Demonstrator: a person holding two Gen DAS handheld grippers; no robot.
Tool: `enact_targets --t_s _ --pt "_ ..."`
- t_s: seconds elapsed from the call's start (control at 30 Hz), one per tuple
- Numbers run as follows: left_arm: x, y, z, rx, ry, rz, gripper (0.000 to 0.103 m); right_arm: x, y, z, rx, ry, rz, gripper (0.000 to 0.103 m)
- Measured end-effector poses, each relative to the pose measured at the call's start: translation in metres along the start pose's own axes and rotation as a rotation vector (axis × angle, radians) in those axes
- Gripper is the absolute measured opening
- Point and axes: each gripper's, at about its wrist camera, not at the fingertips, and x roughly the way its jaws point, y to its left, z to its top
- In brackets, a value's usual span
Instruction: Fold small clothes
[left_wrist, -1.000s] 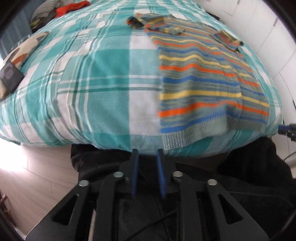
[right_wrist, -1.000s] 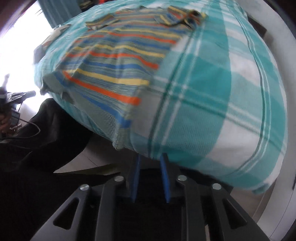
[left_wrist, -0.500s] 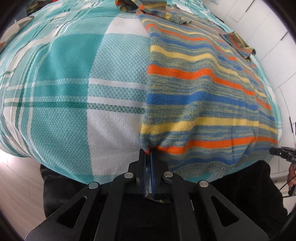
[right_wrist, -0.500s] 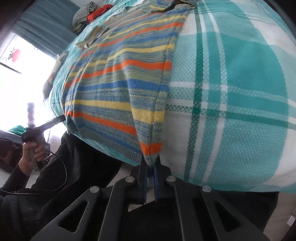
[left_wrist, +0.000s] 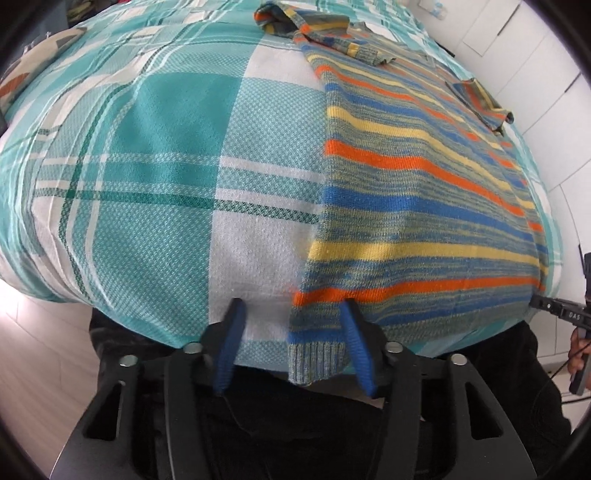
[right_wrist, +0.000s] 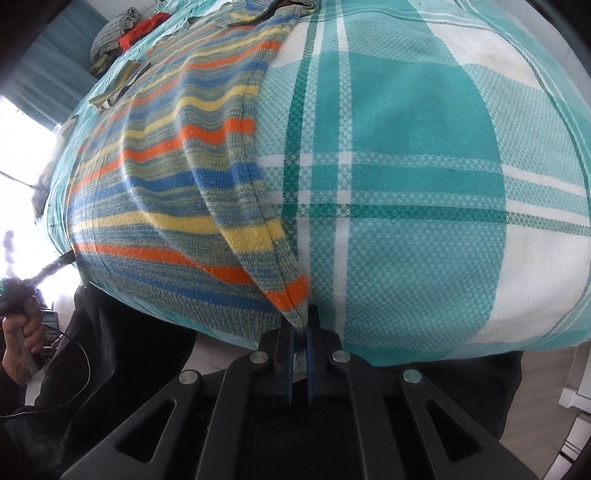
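Between the left gripper's (left_wrist: 293, 325) opening jaws hangs the striped sweater's (left_wrist: 413, 206) hem corner, unpinched; the right gripper (right_wrist: 300, 325) pinches its other corner.

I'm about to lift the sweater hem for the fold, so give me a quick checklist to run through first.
1. Right claw pinching its hem corner of the sweater: ok, shut on the knit.
2. Left claw gripping its corner: not ok, jaws are opening, the hem only sits between them.
3. Sweater lying flat on the bed: ok, body is spread out.
4. Sleeves tucked in over the body: ok.
5. Hem free of the bed edge: cannot tell, it hangs over the edge.
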Motion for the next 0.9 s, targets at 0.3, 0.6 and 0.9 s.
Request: enact_targets --t_s 0.3,0.6,0.9 --pt "0.011 -0.014 -0.008 0.051 0.067 0.019 0.004 0.007 0.016 -0.002 -0.047 0.016 0.03 0.005" --pt "-0.003 -0.008 -0.018 0.084 0.045 0.152 0.002 -0.007 0.026 0.002 -0.015 0.035 -0.116 0.004" --pt "0.021 -0.007 -0.008 0.011 0.056 0.166 0.002 0.017 0.015 0.009 0.064 0.043 -0.099 0.005"
